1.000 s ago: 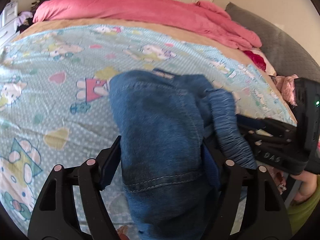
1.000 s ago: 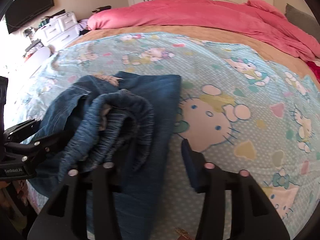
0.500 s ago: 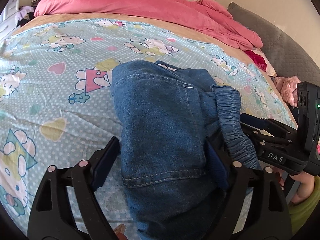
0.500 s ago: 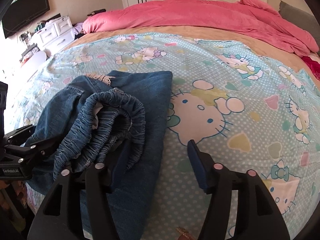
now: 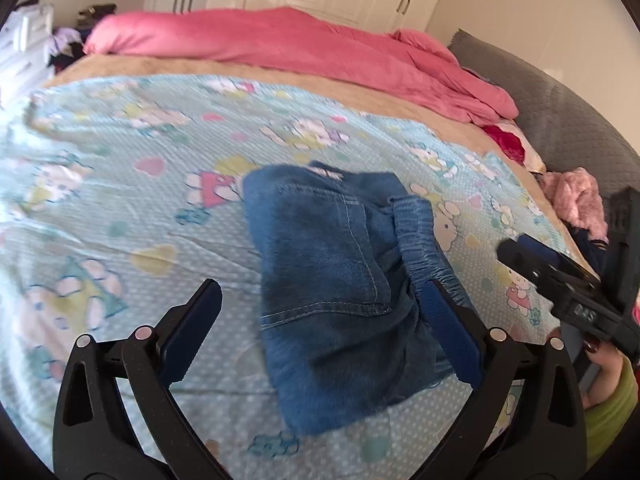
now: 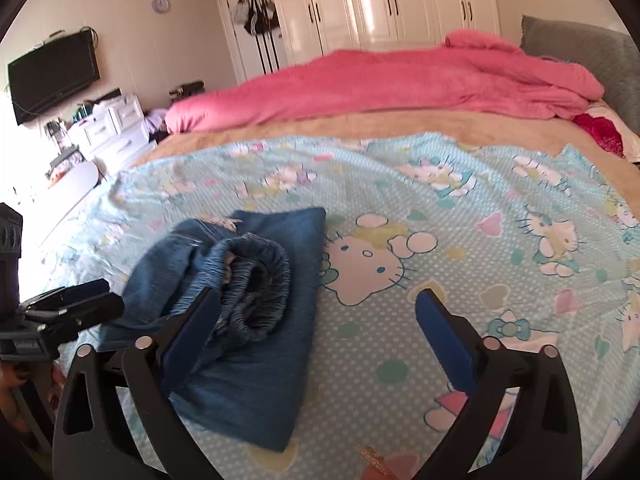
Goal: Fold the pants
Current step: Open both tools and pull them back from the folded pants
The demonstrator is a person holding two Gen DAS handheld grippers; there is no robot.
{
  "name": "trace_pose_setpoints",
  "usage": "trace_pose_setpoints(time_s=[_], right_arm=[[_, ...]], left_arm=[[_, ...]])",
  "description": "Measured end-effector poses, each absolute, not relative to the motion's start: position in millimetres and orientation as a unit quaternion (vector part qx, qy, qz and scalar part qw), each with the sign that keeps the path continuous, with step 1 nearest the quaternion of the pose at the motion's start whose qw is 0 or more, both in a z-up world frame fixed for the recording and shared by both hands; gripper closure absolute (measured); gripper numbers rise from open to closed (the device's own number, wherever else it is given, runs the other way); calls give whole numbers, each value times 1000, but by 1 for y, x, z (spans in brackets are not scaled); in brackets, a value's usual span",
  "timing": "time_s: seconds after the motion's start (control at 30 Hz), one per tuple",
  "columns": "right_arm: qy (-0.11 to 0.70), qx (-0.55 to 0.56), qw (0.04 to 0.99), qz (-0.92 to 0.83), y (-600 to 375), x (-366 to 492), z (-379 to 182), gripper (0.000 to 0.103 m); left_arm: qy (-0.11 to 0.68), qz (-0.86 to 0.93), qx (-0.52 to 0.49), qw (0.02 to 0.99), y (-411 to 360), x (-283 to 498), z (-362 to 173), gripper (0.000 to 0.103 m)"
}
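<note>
I am holding my left tongs (image 5: 320, 304) and right tongs (image 6: 320, 316) apart, jaws having just been opening, nothing clamped; the pants (image 5: 336, 280) are lying folded at frame centre (seemingly finished).

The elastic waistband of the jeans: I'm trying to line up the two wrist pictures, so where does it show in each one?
Left wrist view: the elastic waistband runs down the right edge of the folded jeans, right of centre.
Right wrist view: the waistband forms a bunched loop on top of the jeans, left of centre.
Shared landmark: the pink duvet across the far side of the bed.
</note>
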State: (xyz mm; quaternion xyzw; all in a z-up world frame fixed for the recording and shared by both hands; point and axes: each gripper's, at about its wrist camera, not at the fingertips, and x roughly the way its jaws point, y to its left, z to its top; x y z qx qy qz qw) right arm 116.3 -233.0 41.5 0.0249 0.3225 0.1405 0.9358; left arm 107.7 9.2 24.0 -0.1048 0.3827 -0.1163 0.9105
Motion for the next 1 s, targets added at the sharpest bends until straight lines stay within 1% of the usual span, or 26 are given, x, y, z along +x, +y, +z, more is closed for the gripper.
trace_pose_setpoints(time_s=[0.2, 0.37, 0.6, 0.83, 1.0], right_arm=[[299, 26, 943, 146, -237, 83, 53, 4], [293, 26, 943, 156, -236, 61, 60, 4], [292, 17, 942, 168, -236, 34, 63, 4], [314, 10, 935, 165, -238, 10, 46, 4], [329, 5, 932, 151, -237, 9, 35, 4]], left_arm=[[352, -104, -108, 924, 13, 80, 44, 9], [350, -103, -102, 926, 8, 59, 49, 9], [365, -116, -91, 919, -4, 32, 36, 9], [383, -110, -100, 912, -4, 11, 18, 9], [395, -112, -101, 906, -9, 7, 6, 9]])
